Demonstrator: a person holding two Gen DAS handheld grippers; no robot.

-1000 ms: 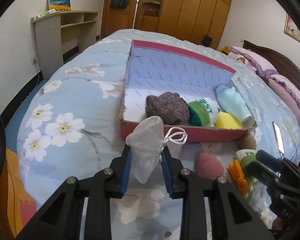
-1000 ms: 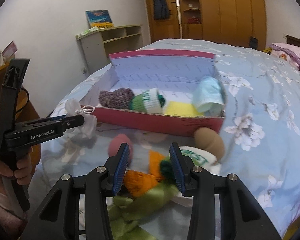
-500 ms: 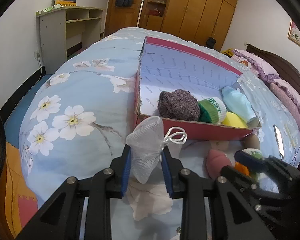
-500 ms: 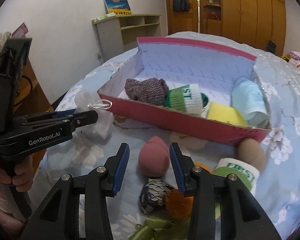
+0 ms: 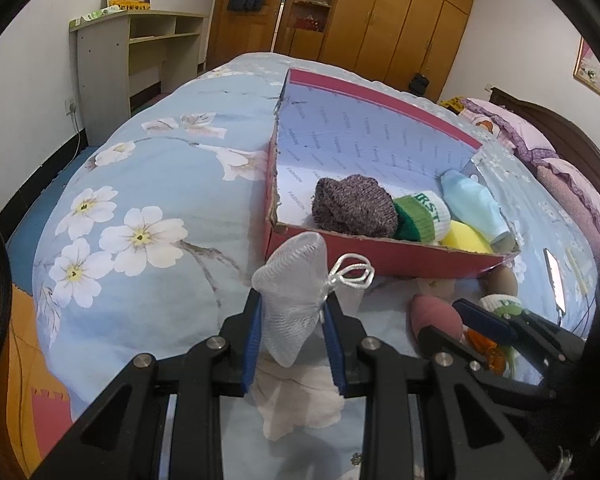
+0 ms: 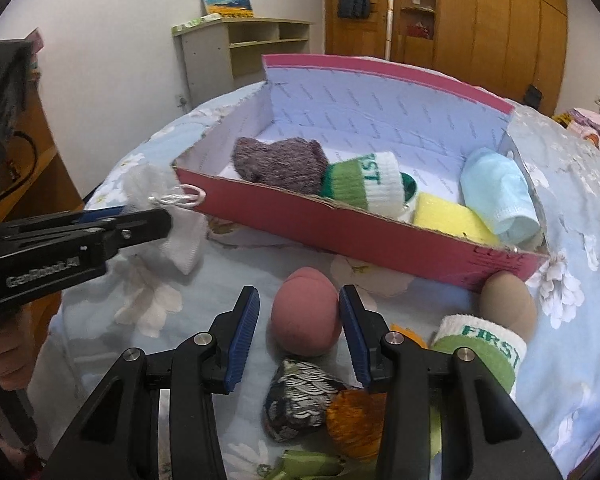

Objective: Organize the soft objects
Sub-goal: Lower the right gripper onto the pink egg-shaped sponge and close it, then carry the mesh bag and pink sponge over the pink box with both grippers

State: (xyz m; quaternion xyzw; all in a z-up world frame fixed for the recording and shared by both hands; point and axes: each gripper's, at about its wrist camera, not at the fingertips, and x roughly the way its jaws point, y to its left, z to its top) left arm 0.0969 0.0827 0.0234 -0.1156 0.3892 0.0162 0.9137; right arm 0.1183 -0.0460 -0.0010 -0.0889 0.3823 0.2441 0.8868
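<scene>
The left gripper [image 5: 293, 312] pinches a white mesh pouch [image 5: 292, 300] above the floral bedspread [image 5: 160, 184], just short of the red box [image 6: 352, 232], whose near wall stands between pouch and interior. The right gripper [image 6: 299, 316] stands wide around a pink sponge egg [image 6: 306, 314] on the bedspread. A patterned pouch [image 6: 300, 400], an orange pompom [image 6: 356, 416] and a green-banded sock [image 6: 484, 352] crowd close by.

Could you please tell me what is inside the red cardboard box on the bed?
The box holds a purple knit sock, a green-and-white sock, a yellow sponge and a blue mask. Anything underneath them is hidden.
</scene>
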